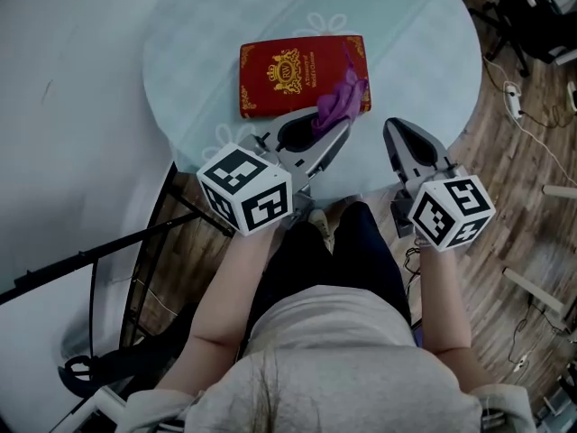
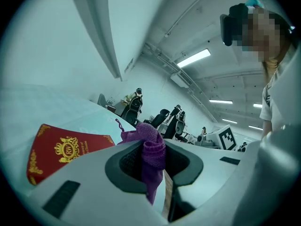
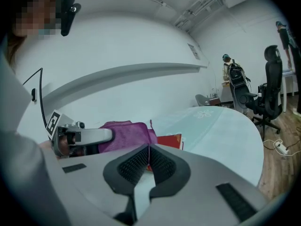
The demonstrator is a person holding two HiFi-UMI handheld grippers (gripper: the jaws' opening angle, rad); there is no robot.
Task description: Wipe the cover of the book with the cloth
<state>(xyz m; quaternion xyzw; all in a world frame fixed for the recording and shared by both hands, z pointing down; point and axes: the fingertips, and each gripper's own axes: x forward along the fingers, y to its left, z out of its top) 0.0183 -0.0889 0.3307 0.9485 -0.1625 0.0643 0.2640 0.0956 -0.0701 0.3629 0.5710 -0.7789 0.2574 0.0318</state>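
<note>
- Gripping the purple cloth (image 2: 151, 145) between clenched jaws, my left gripper (image 1: 326, 132) hangs at the near right corner of the book. The cloth bunches beyond the jaws, and a tail droops below them.
- Red book (image 1: 290, 72), gilt crest on the cover: lies flat on the pale round tabletop (image 1: 415, 34), towards the edge nearest me. In the head view the cloth's free end overlaps its right-hand corner, but I cannot tell whether it touches.
- My right gripper (image 3: 147, 160): jaws pressed together with nothing between them, held just right of the book, near the tabletop edge.
- Step in hand, as I judge it: bringing the cloth onto the cover to begin wiping. Most of the cover lies bare.
- To do it well, I should lower the left gripper until the bunched cloth, not the jaw tips, meets the cover. Then I should sweep from the right edge leftward in overlapping passes, clamp firm throughout.
- Risk: the book looks loose on a smooth tabletop and may slide under the stroke. My idle right gripper could press a corner to steady it.
</note>
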